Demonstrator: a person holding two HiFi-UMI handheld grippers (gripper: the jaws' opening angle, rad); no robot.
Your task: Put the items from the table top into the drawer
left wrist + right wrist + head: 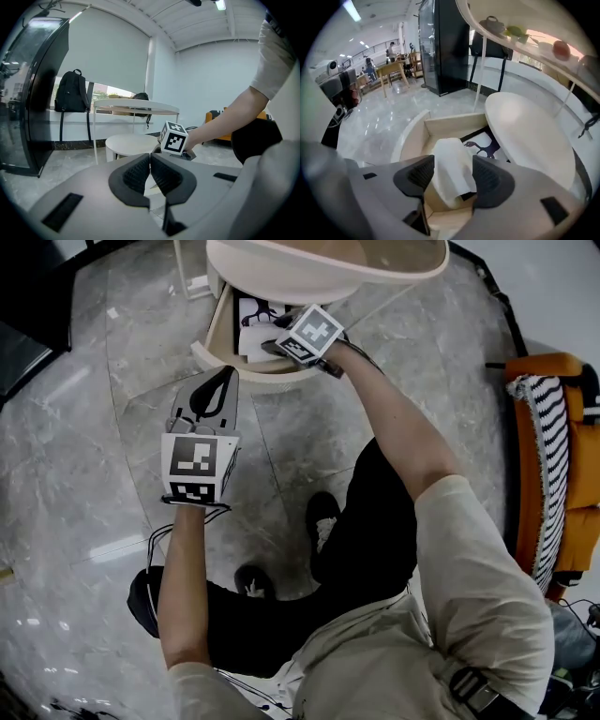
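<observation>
The right tool [453, 161] pointed steeply down into the open drawer [445, 123] of the low round table [525, 136]. Its jaws stood wide, with a soft white bundle [447, 147] between them. The pads looked just clear of its sides, not pinching it, so the bundle seemed to be resting in the drawer or dropping into it. Beneath it lay a pale card with a dark drawing [487, 145].

The left tool [150, 157] had its jaws closed together on nothing and was held off to one side above the floor [94, 427].

The step in hand appeared to be the release. To do it well, the jaws should be kept fully spread and the tool drawn straight back along its own line, so that neither pad snags the soft bundle and drags it out again. The bundle should lie below the drawer's front edge before the tool leaves. The table top overhangs the back of the drawer, so the tool should come out towards the person.

Several small things [515, 32] lay on the taller table [487, 33] above, so the task was probably not finished.
</observation>
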